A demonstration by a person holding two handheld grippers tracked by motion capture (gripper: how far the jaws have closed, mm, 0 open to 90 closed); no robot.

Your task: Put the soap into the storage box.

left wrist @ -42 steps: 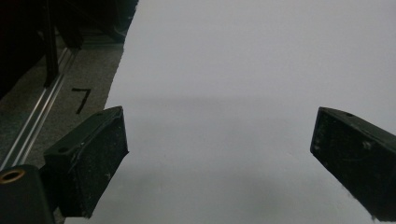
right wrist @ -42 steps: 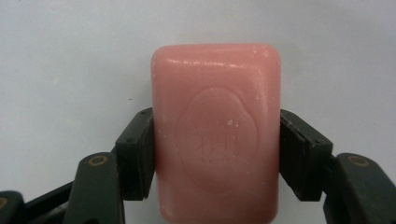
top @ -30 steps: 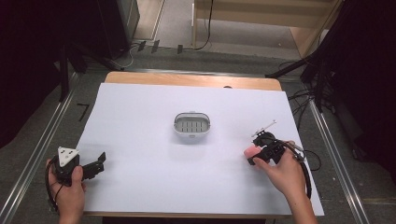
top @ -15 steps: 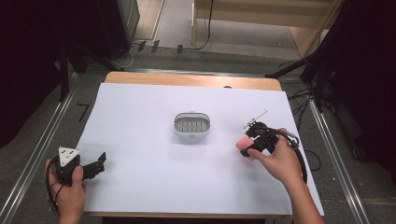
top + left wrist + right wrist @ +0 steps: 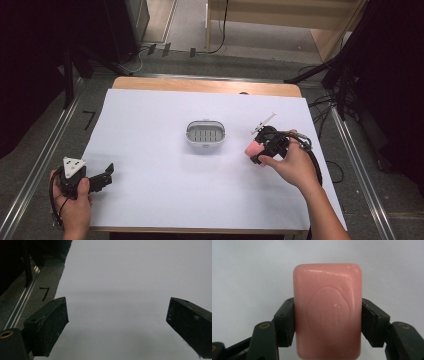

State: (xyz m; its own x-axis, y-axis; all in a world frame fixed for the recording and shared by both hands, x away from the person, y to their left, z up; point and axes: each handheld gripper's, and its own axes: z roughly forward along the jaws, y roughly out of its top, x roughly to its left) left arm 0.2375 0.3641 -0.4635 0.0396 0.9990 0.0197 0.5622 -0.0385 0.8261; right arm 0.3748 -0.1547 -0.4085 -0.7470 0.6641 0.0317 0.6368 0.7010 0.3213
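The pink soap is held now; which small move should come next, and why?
Probably carry the pink soap left toward the soap dish: the right hand-held gripper is shut on its two sides, and the dish sits apart, with nothing in it.

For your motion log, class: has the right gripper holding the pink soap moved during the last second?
Yes. In the high view the right gripper, shut on the pink soap, has shifted left and slightly up-table, nearer the soap dish, which stayed put.

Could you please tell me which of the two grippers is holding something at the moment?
The right gripper: its jaws are clamped on the sides of the pink soap bar. The left gripper has its jaws spread wide, nothing between them.
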